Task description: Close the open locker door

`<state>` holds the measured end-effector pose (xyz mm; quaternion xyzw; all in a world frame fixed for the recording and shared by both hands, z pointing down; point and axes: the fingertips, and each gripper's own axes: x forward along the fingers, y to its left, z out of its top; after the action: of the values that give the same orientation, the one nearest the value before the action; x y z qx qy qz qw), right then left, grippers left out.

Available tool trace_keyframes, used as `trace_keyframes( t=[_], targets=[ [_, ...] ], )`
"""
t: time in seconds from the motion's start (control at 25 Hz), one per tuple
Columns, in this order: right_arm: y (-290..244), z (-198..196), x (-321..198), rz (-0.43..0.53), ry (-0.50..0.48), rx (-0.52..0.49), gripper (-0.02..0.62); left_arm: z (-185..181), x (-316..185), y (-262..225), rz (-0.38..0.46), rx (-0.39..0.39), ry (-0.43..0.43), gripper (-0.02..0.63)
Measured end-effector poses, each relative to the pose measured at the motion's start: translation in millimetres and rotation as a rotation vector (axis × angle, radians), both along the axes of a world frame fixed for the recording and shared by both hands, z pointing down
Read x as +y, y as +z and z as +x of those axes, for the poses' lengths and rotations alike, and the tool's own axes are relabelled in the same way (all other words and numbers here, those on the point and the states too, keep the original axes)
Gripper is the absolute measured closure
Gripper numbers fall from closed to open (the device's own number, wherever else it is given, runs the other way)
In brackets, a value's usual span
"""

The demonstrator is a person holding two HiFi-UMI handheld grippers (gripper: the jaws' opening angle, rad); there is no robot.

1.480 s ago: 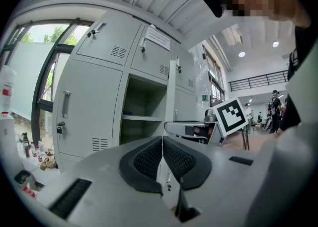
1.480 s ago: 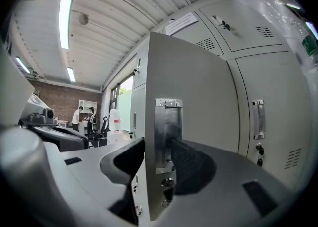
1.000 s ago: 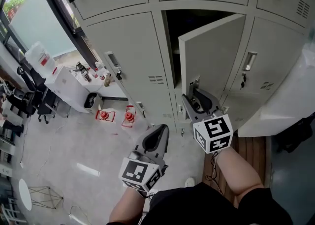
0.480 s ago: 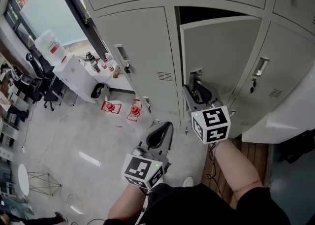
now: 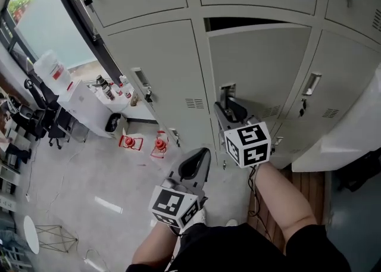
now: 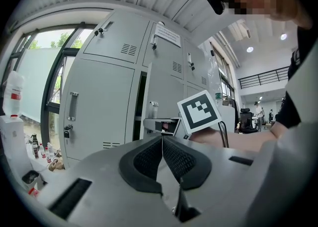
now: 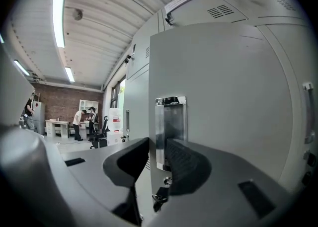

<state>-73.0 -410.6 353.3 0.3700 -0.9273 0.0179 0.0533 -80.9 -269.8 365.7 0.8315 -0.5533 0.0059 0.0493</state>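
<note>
The grey locker door point(image 5: 262, 68) stands almost flush with its frame, with only a dark slit point(image 5: 250, 22) along its top. My right gripper point(image 5: 226, 109) is at the door's chrome handle point(image 5: 226, 93). In the right gripper view the handle point(image 7: 170, 121) and the door's left edge rise between my right gripper's point(image 7: 156, 151) jaws, which are closing with a gap still showing. My left gripper point(image 5: 199, 156) hangs lower, off the lockers, and in its own view the left gripper point(image 6: 162, 141) is shut on nothing.
Shut lockers flank the door: one on the left point(image 5: 158, 68) with a padlocked handle point(image 5: 140, 83), one on the right point(image 5: 342, 74). A white cart with bottles point(image 5: 89, 101) and red items point(image 5: 140, 143) stand on the floor at left. People point(image 7: 79, 119) are far off.
The door has swung from well ajar to nearly flush with the frame. My right gripper has travelled in with it at the handle. The left gripper has hardly moved.
</note>
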Motion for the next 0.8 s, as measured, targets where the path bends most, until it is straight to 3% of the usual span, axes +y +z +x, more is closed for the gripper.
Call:
trace_keyframes(
  t=[0.8],
  targets=[
    [-1,-18,-66,-0.009,0.128,0.014,0.468,-35,-48,-1,-0.003,0.03,0.123,0.586]
  ],
)
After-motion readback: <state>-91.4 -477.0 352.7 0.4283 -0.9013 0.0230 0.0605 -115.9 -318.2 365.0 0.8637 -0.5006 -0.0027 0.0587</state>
